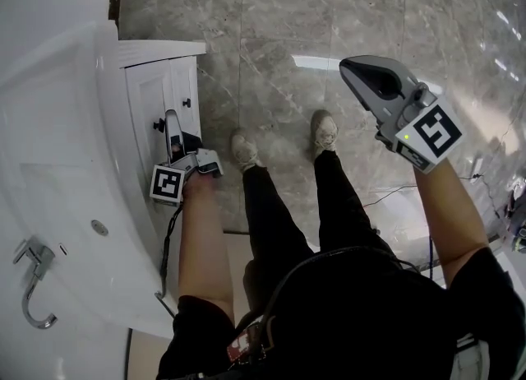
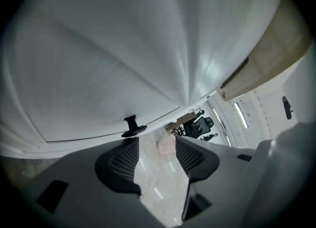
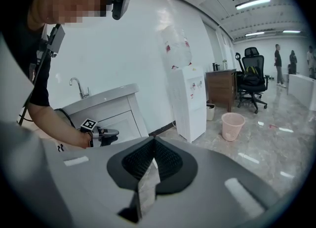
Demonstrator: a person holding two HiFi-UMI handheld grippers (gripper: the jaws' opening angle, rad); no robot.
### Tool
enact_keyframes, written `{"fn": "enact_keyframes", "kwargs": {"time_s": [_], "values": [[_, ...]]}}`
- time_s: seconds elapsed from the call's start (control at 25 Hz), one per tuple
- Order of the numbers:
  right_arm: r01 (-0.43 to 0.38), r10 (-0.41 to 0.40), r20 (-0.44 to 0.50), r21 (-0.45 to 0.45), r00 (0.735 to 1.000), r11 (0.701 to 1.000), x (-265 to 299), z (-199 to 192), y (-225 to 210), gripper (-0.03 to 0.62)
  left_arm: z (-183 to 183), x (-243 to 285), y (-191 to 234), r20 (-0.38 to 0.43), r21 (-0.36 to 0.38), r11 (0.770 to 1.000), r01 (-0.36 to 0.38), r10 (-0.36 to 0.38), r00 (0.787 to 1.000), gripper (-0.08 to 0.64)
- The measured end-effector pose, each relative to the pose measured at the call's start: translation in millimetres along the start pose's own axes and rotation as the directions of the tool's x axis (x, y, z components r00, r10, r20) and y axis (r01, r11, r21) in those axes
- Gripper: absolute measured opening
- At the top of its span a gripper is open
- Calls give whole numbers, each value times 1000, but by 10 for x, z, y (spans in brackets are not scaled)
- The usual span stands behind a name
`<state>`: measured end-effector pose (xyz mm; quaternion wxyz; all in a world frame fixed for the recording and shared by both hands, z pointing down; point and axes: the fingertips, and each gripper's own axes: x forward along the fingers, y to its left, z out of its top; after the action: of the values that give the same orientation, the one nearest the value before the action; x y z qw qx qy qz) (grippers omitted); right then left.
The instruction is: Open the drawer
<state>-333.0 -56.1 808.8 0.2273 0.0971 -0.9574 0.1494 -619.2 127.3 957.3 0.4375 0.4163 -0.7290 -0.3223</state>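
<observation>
Left tool (image 2: 157, 143): nearer the work, jaws standing wide apart, holding nothing.
Drawer knob (image 2: 132, 126): black, sitting on the white drawer front (image 2: 118, 59) of the vanity (image 1: 156, 51), lying just ahead, beyond the left jaw's tip.
Right tool (image 3: 153, 145): jaws pressing together, empty, hanging well apart.

A pink wastebasket (image 3: 232, 125) stands on the marble floor (image 3: 276, 143) near a white water dispenser (image 3: 190, 101), a black office chair (image 3: 252, 81) farther back
</observation>
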Motion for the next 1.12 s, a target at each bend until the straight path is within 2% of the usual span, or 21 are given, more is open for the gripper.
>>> {"fn": "enact_keyframes", "kwargs": {"time_s": [0.2,0.52,0.72,0.88,0.96,1.12], "values": [[2,-2,-2,6,1000,1000,-1,3,27,-2,63,-11,66,69,-163,987,-3,15,998,216],[-9,9,-11,11,1000,1000,26,-60,136,-2,108,-91,113,191,-280,960,11,44,981,216],[-25,25,-12,27,1000,999,63,-63,194,-2,127,-138,192,217,-296,955,-18,86,972,216],[-28,28,-32,9,999,1000,58,-118,217,-2,219,-194,465,262,-344,934,-94,192,946,216],[-26,27,-30,7,999,1000,50,-124,218,-2,245,-194,494,270,-349,932,-96,198,942,216],[-20,21,-25,25,999,999,35,-130,204,-2,240,-163,447,253,-317,944,-93,179,951,216]]}}
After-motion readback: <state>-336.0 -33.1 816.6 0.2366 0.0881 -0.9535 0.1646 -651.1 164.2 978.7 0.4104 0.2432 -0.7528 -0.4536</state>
